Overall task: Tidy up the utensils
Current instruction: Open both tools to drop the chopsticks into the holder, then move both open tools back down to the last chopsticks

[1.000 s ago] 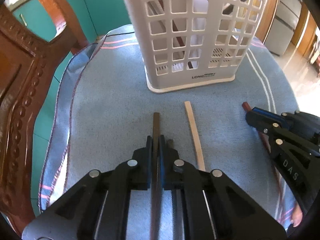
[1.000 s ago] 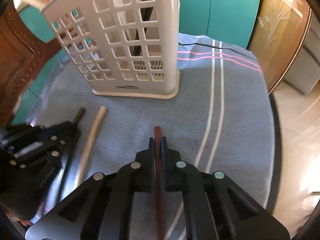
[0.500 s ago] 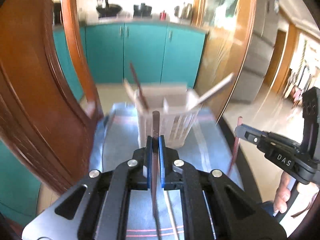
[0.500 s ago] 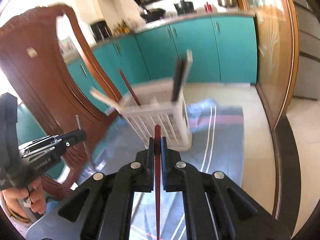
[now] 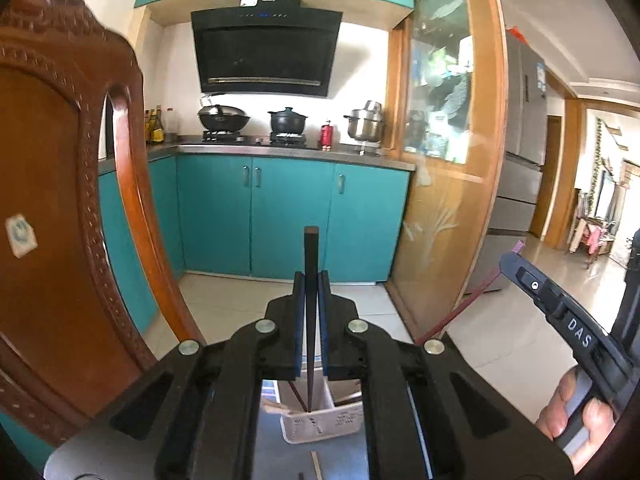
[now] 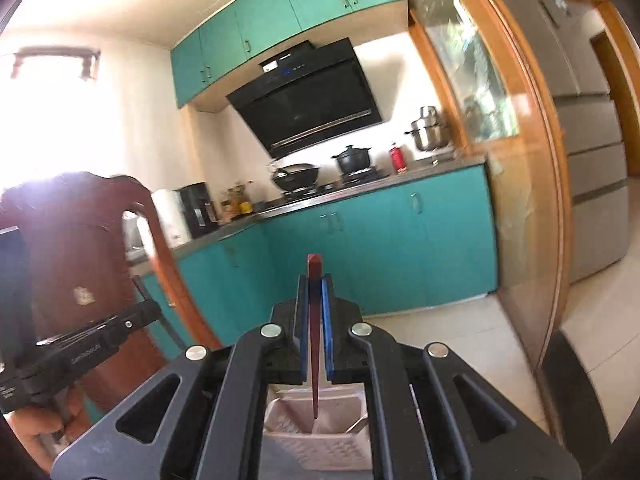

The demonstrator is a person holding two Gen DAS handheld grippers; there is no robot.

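A carved wooden chair [image 5: 60, 220] is seen at the left. The white utensil basket [image 6: 320, 440] is seen low between both grippers, on the cloth-covered surface [image 5: 340, 456]. A dark chopstick [image 5: 310, 280] is gripped upright by the closed fingers of the left gripper [image 5: 311, 284], its lower tip over the basket. A red chopstick [image 6: 315, 300] is clamped likewise by the right gripper [image 6: 315, 292]. A pale chopstick [image 5: 317, 465] is lying on the surface.
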